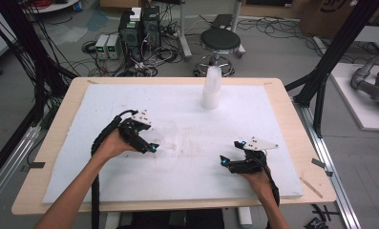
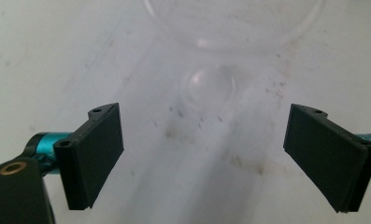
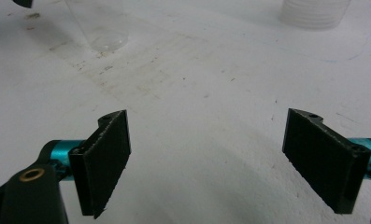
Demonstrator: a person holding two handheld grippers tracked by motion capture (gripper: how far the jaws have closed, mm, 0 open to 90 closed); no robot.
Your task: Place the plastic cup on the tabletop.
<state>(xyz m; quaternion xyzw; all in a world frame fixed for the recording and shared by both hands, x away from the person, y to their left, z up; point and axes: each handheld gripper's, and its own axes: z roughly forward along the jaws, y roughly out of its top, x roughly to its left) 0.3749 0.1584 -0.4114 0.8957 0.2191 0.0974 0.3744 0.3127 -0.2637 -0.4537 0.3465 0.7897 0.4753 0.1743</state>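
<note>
**Clear cup standing free, stack untouched at 12 o'clock**

Progress, as I judge it: early or between steps. One clear plastic cup stands alone on the white foam board, left of the board's centre. No gripper holds it. A stack of cups stands at 12 o'clock on the board, near the far edge, well apart from the single cup. Whether more cups are to come off the stack, or this one is to go back, I cannot tell.

Left gripper: released, jaws spread wide. In the left gripper view the cup sits ahead at 12 o'clock, just beyond the jaws, its round base visible through the wall. Nothing touches it. The gripper looks lined up on the cup, so a grasp seems the likely next step.

Right gripper: also released, jaws wide, resting low over bare board at roughly 4 o'clock from the board's centre. In its own view the cup is at 11 o'clock and the stack at 1 o'clock, both well off.

Contents: the single cup appears empty. The stack's inside is not readable.

Board surface is scuffed and stained near the middle.
</note>
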